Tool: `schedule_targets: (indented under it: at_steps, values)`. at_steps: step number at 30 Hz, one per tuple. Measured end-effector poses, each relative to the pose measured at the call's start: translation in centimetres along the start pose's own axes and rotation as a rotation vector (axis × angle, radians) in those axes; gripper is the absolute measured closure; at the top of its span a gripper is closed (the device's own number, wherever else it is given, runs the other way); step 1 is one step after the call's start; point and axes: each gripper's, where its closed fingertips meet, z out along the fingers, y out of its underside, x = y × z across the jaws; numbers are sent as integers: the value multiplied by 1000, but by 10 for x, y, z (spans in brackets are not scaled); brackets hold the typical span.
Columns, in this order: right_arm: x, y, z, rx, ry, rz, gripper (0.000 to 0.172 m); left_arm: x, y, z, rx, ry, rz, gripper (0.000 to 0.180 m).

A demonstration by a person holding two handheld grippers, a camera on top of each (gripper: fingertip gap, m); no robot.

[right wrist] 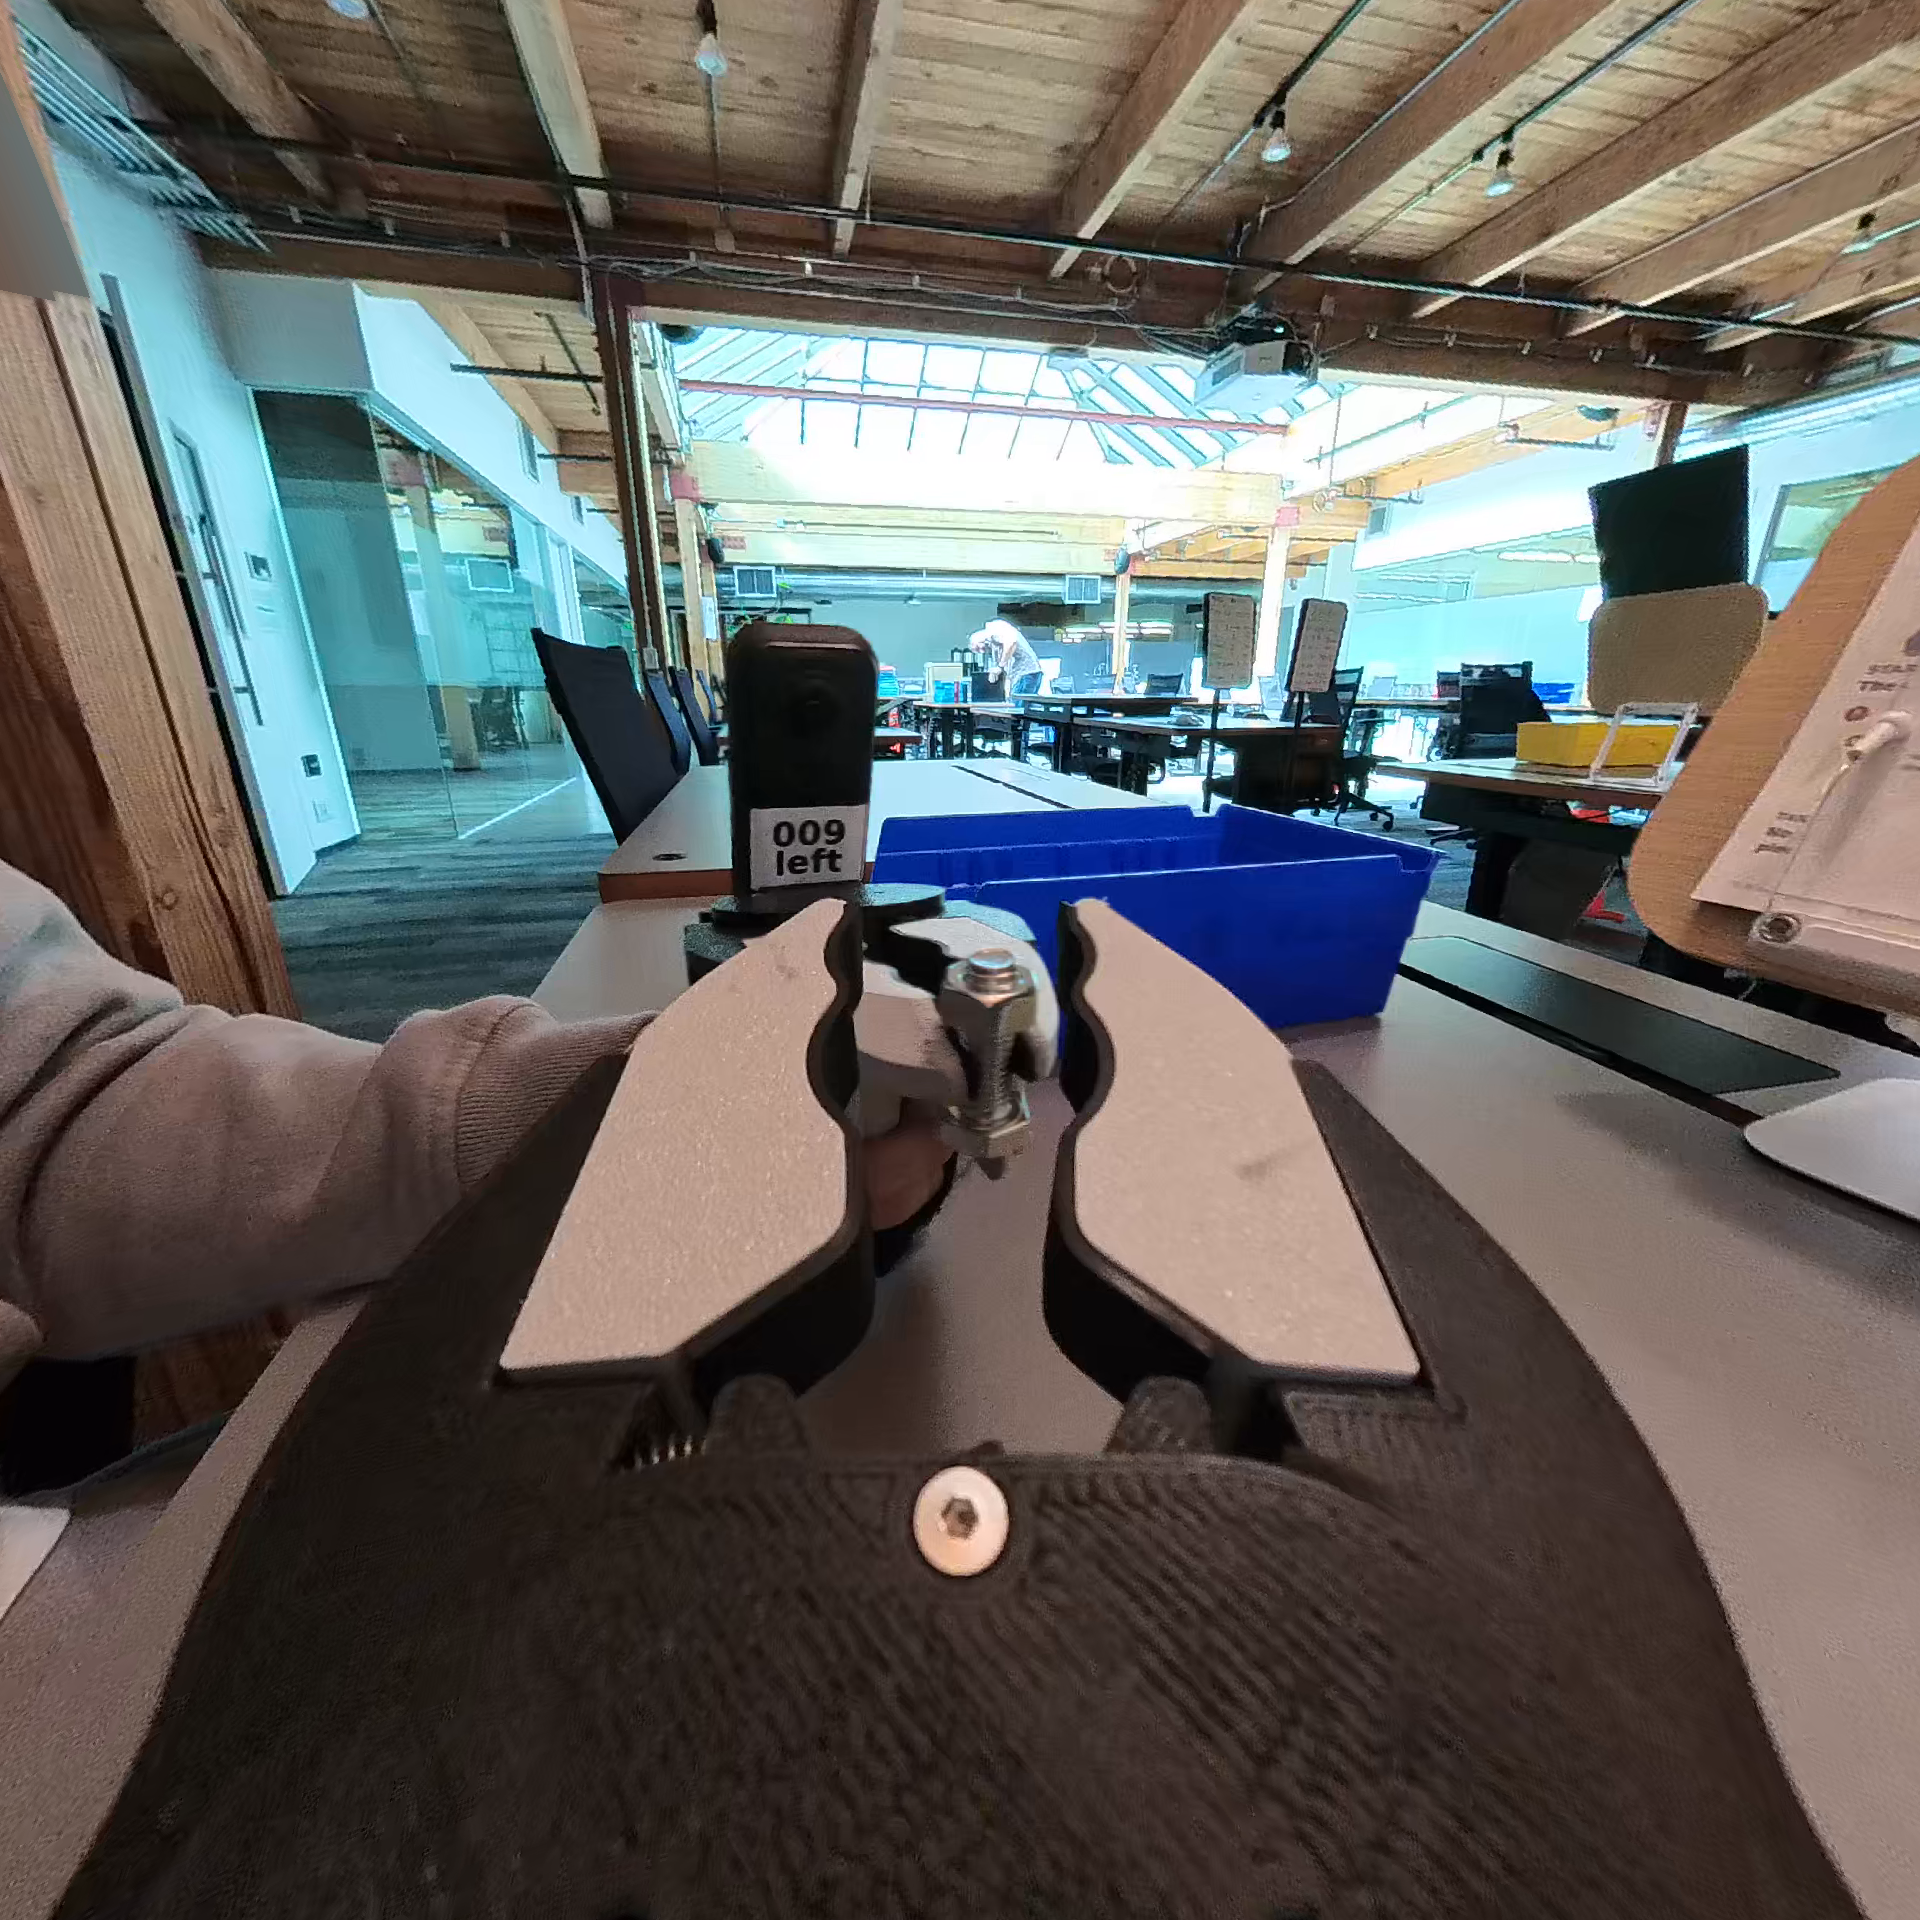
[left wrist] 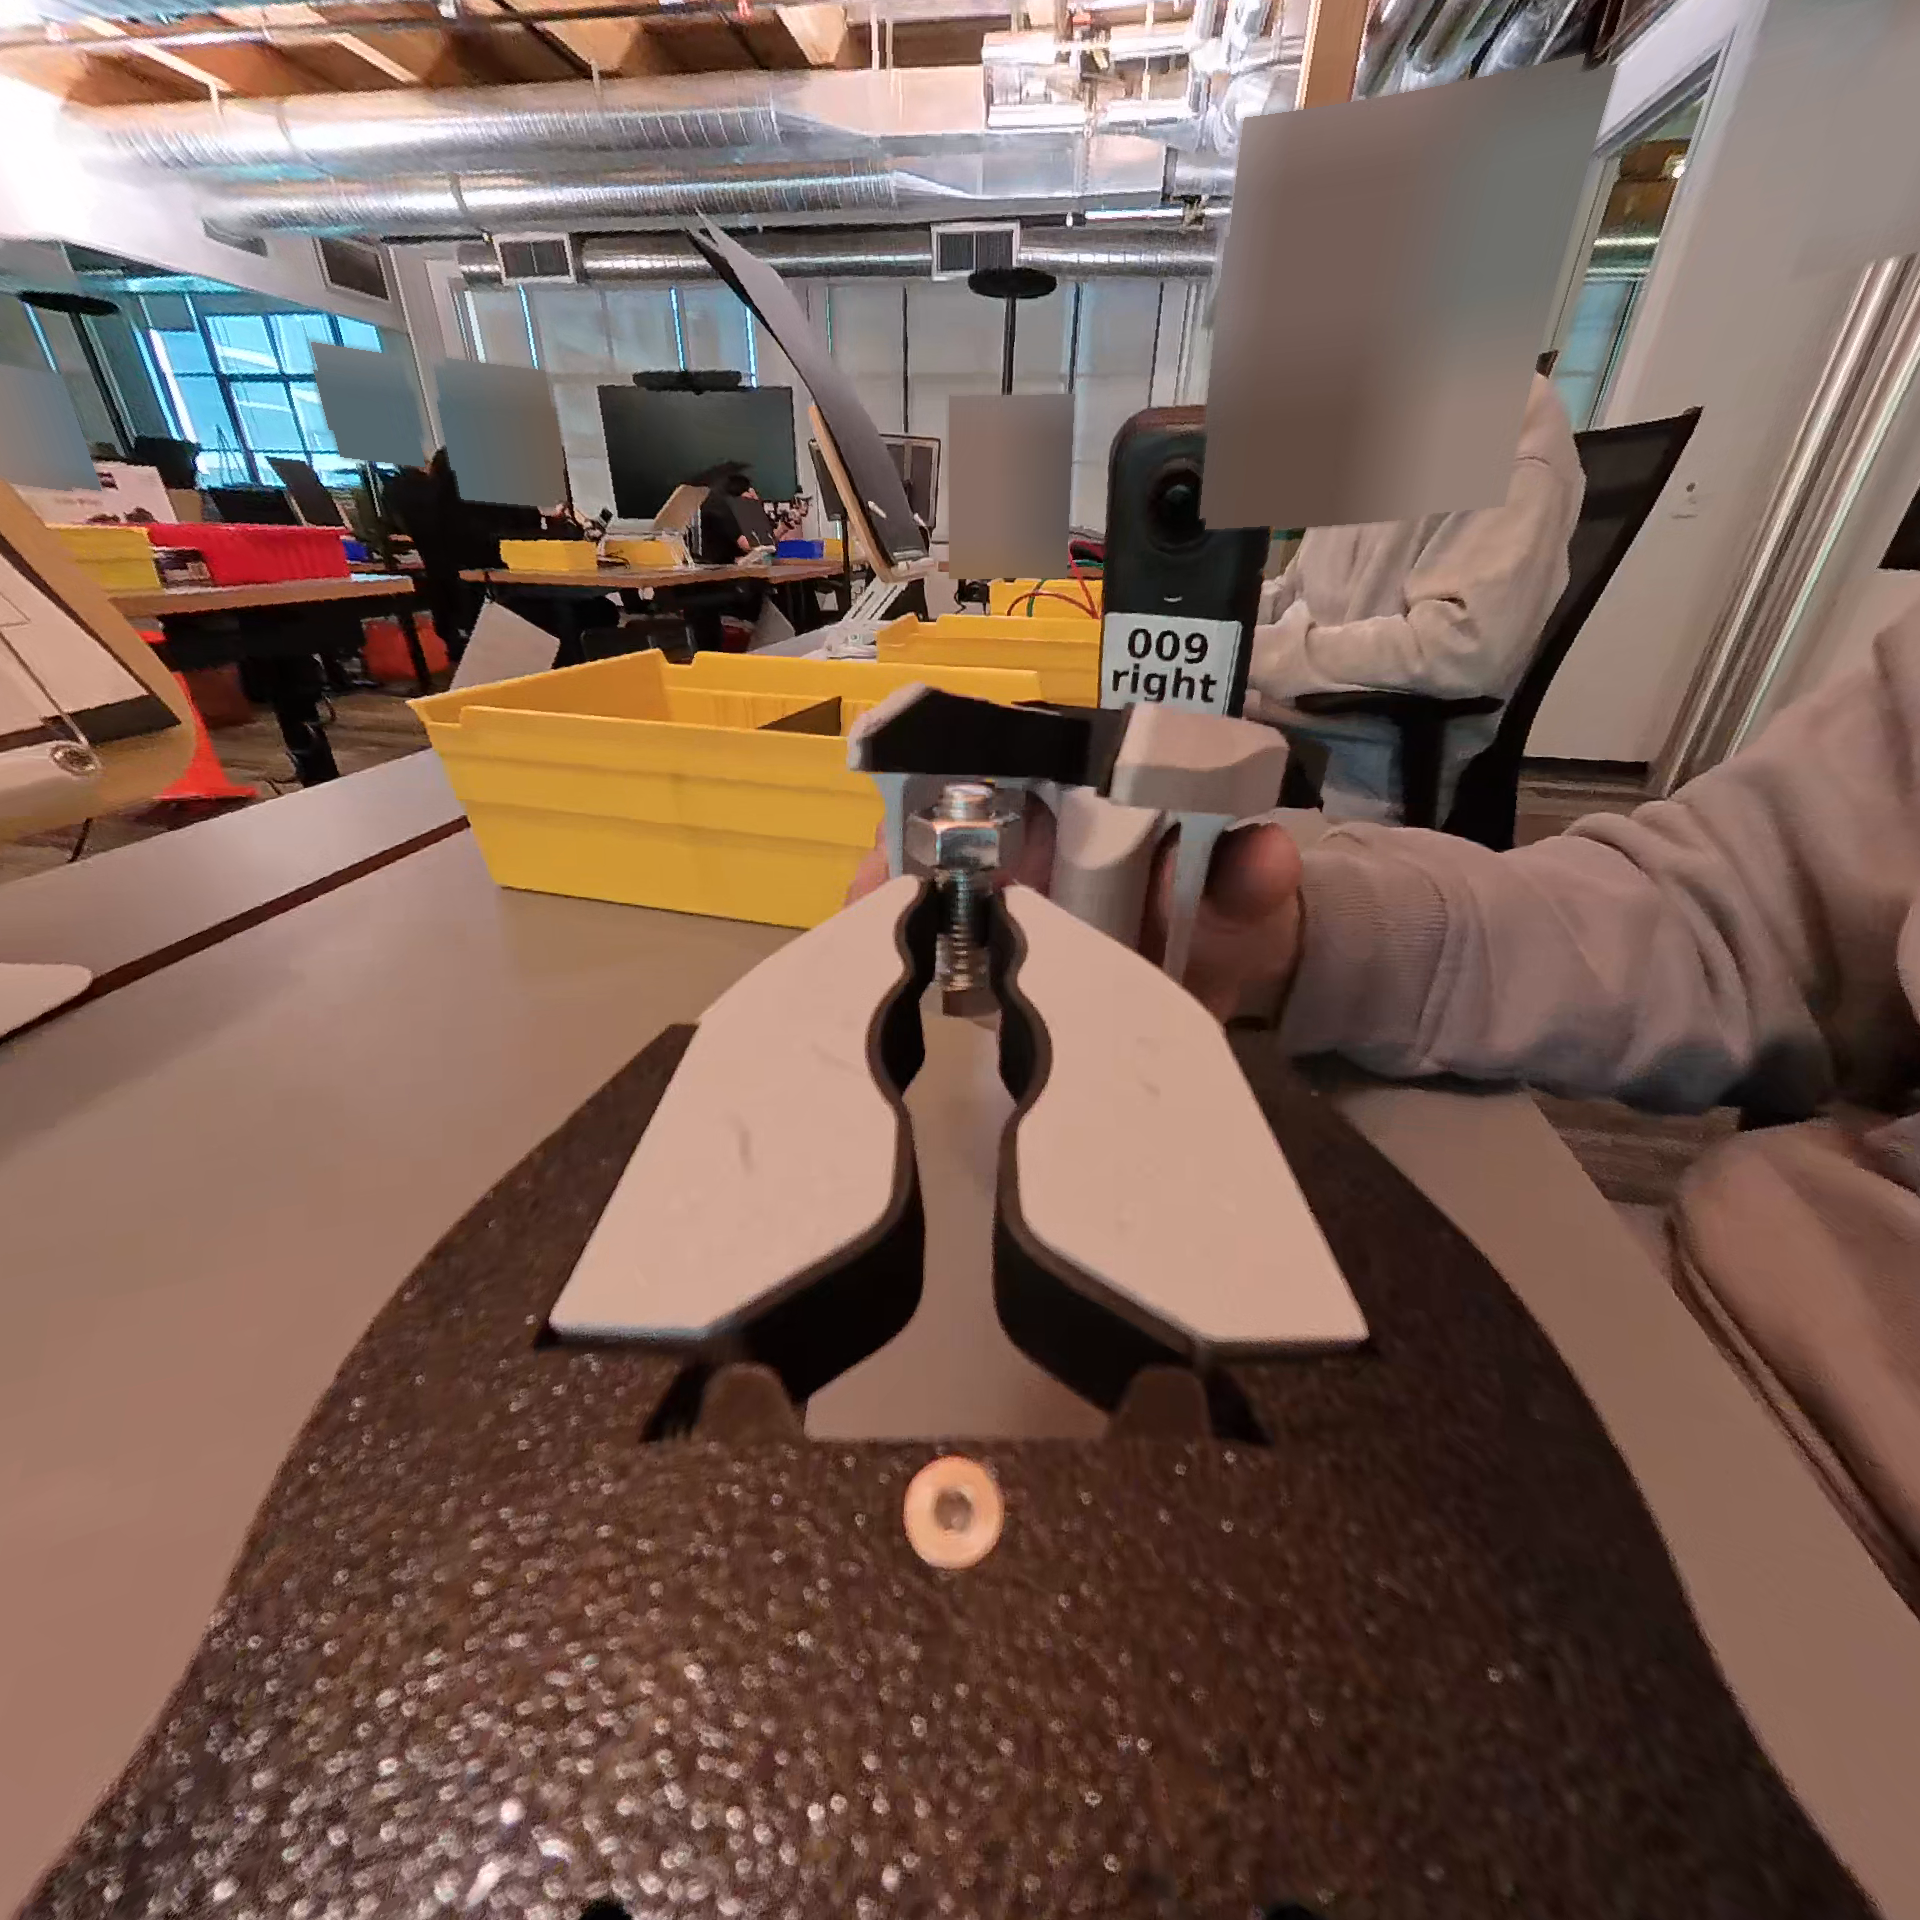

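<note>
Your left gripper (left wrist: 961, 935) pinches a silver bolt (left wrist: 964, 940) upright above the gray table (left wrist: 260, 1091). Its nut (left wrist: 961, 836) sits between your right gripper's (right wrist: 961, 997) spread fingers, not squeezed. Farther off sit a yellow bin (left wrist: 644, 790) and a blue bin (right wrist: 1195, 904).

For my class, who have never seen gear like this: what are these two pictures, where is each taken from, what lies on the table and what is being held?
No robot here: a person holds a two-fingered claw in each hand, and each claw carries a camera looking along its fingers. One picture is from the left claw, the other from the right claw, facing each other over a grey table. The left claw is closed on the shaft of a steel bolt, held upright, with a nut near its top. The right claw stands open around that nut, pads not touching. A yellow bin and a blue bin sit on the table.
</note>
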Motion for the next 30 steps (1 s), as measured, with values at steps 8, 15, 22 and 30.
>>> schedule_targets:
  at_steps: [8,15,22,30]
  values:
    - [1,5,4,-21,30,-27,144,2,-4,-4,19,3,16,172]
    - [10,3,0,-18,59,-13,137,2,-11,-7,54,-4,25,172]
    - [36,-3,-19,9,148,38,131,-13,-18,-23,93,-87,38,172]
    - [6,10,5,-55,60,-33,132,-4,-7,-5,9,-85,118,172]
